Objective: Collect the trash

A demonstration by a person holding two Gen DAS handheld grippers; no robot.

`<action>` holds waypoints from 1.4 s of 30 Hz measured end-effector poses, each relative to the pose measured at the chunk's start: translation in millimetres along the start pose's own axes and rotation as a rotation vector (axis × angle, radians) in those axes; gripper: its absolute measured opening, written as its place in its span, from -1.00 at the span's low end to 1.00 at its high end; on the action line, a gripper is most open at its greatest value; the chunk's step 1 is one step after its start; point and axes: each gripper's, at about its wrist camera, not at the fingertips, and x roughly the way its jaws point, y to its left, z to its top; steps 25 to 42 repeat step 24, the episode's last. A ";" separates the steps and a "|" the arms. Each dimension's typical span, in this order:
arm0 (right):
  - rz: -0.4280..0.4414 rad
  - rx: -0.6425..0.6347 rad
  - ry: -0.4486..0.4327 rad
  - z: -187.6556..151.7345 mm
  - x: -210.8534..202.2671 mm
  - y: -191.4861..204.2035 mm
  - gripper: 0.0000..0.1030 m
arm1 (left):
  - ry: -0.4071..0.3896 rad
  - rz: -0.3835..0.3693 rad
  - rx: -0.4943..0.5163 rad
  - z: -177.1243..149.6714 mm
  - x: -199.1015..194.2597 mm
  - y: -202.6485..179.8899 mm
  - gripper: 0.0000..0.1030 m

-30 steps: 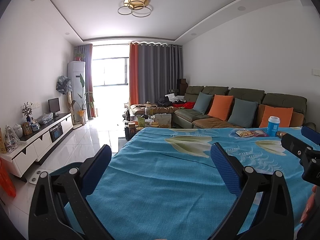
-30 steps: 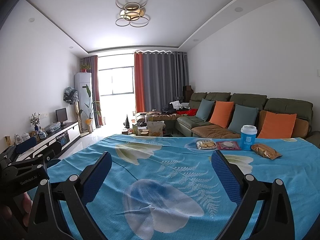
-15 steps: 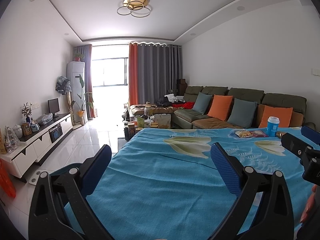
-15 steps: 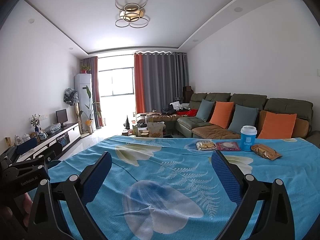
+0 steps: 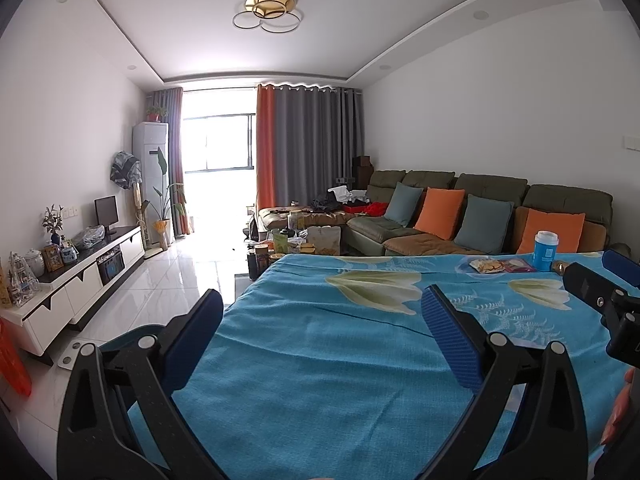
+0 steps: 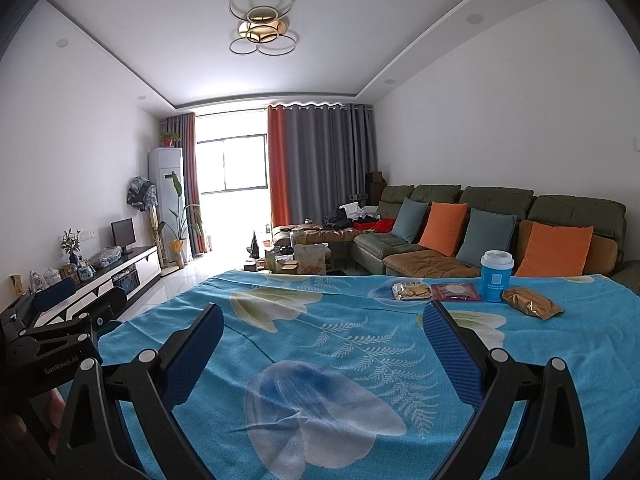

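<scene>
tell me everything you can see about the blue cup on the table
The blue cup stands upright near the far right of the table, on the blue floral cloth. It looks like a paper takeaway cup: blue wall with a small pale printed label, white domed lid on top, closed. A red flat packet lies just to its left and a golden-brown snack packet to its right; whether either touches it is unclear. Neither gripper is near it.
</scene>
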 end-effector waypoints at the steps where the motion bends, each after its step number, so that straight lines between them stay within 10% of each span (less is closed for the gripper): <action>1: 0.000 0.000 0.001 -0.1 0.1 0.0 0.87 | 0.000 -0.001 0.000 0.0 0.2 0.1 0.89; 15: -0.002 0.004 0.008 -1.0 -0.7 -1.2 0.87 | 0.016 -0.019 0.033 -1.5 4.6 -5.1 0.89; 24: -0.055 -0.003 0.150 3.9 16.2 -41.2 0.87 | 0.366 -0.063 0.060 2.9 84.9 -6.5 0.89; 42: -0.055 -0.003 0.150 3.9 16.2 -41.2 0.87 | 0.366 -0.063 0.060 2.9 84.9 -6.5 0.89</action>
